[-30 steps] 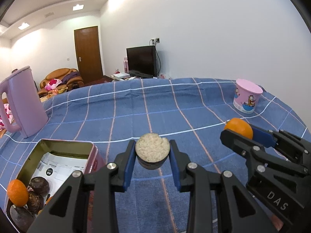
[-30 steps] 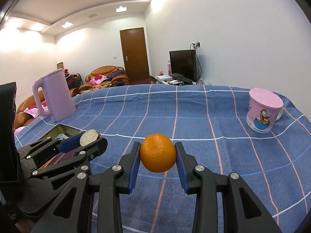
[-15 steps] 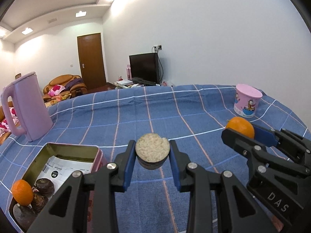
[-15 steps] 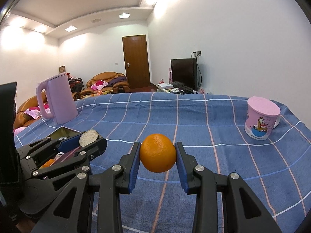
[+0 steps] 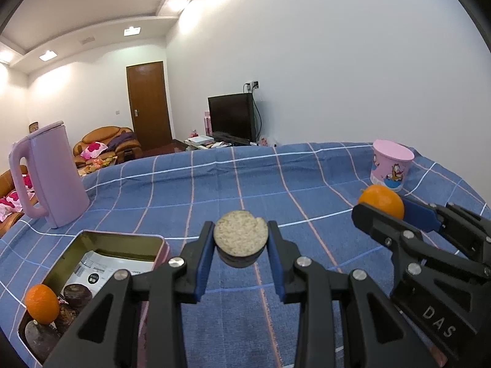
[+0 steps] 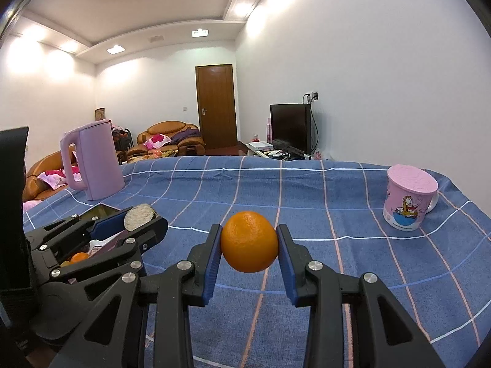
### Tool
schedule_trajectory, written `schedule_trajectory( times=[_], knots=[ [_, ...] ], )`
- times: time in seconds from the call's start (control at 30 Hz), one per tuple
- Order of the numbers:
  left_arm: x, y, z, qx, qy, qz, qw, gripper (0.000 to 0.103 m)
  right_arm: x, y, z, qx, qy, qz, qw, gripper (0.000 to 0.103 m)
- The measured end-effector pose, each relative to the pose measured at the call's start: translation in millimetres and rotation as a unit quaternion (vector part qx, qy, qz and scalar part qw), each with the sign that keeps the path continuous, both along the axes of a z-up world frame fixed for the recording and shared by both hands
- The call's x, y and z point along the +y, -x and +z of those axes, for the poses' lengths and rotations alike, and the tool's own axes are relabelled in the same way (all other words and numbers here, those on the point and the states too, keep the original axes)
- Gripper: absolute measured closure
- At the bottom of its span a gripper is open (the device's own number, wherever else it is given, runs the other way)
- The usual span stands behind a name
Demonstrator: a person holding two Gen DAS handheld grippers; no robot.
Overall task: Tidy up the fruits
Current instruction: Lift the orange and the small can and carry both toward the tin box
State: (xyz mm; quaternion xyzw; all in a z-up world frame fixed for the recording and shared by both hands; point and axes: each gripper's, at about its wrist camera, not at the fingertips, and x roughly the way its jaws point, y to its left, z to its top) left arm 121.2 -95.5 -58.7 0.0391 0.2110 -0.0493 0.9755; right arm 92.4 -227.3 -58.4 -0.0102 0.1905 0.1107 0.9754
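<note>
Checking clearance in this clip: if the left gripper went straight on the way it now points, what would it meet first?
Probably only the blue checked cloth. The left gripper, shut on a brown fruit, tilts slightly down; the tin and kettle sit off left. Depth is uncertain.

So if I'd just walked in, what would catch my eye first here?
Probably the bright orange pinched in the right gripper above the blue checked cloth. Beside it, the left gripper grips a dark round piece with a pale flat top, over an open tin holding more fruit.
</note>
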Motion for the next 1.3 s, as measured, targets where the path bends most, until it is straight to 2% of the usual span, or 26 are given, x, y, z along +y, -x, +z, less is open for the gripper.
schedule_trajectory(
  times=[0.63, 0.93, 1.3],
  knots=[
    [1.6, 16.9, 4.3, -0.035, -0.003, 0.013, 0.9993, 0.068, 1.3, 15.2, 3.1, -0.032, 0.001, 0.004, 0.999, 0.066],
    [11.5, 25.5, 3.9, -0.026, 0.01, 0.013, 0.9995, 0.068, 7.4, 25.0, 4.5, -0.037, 0.005, 0.009, 0.999, 0.066],
    [25.2, 37.2, 1.6, -0.009, 0.014, 0.01, 0.9998, 0.068, 19.0, 30.0, 3.5, -0.022, -0.008, 0.024, 0.999, 0.066]
  ],
)
